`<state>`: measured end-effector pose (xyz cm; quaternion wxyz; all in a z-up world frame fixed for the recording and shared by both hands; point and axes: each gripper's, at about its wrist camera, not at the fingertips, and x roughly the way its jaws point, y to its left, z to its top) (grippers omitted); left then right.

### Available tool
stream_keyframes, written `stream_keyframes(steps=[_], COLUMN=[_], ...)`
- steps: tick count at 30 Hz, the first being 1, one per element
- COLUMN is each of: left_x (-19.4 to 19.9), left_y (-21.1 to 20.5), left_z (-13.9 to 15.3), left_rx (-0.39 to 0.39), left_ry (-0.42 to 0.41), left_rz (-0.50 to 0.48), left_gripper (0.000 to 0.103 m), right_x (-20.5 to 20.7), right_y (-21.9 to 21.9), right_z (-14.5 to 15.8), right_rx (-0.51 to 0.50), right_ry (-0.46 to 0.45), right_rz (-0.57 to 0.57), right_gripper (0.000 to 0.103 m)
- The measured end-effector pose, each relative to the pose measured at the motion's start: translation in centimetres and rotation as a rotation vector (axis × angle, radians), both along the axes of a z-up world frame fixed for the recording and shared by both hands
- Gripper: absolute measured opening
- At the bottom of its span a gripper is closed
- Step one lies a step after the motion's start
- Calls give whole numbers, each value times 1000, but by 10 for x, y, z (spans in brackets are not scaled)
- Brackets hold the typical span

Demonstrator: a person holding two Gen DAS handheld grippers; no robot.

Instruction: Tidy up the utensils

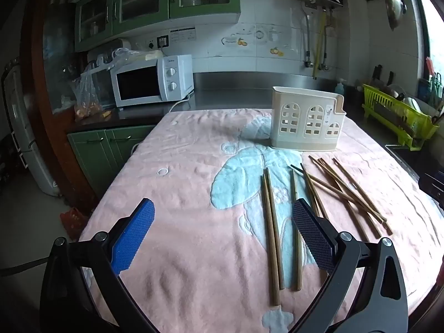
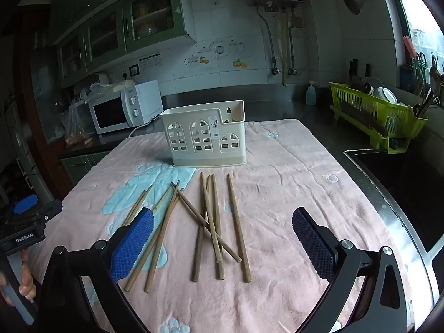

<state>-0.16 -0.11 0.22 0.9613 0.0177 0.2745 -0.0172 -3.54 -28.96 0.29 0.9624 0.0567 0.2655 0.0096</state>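
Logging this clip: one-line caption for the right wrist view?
Open right gripper above loose chopsticks on a pink towel, cream holder standing beyond.

Chopsticks [image 2: 211,222] lie scattered on the towel [image 2: 291,194]; holder [image 2: 205,133] stands behind them at 12 o'clock, dish rack [image 2: 374,113] at 2 o'clock.
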Motion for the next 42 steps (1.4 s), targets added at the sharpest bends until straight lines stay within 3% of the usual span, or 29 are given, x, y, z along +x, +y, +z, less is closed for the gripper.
stream_keyframes(steps=[22,42], left_x=[5,7], left_y=[-1,0], left_z=[-5,0], left_rx=[32,8], left_ry=[12,-2], left_rz=[28,32], left_gripper=[98,98], right_x=[4,9], right_y=[4,5], right_z=[-3,-9], right_rx=[-7,-4], right_ry=[-1,9], right_rz=[11,18], right_gripper=[97,97])
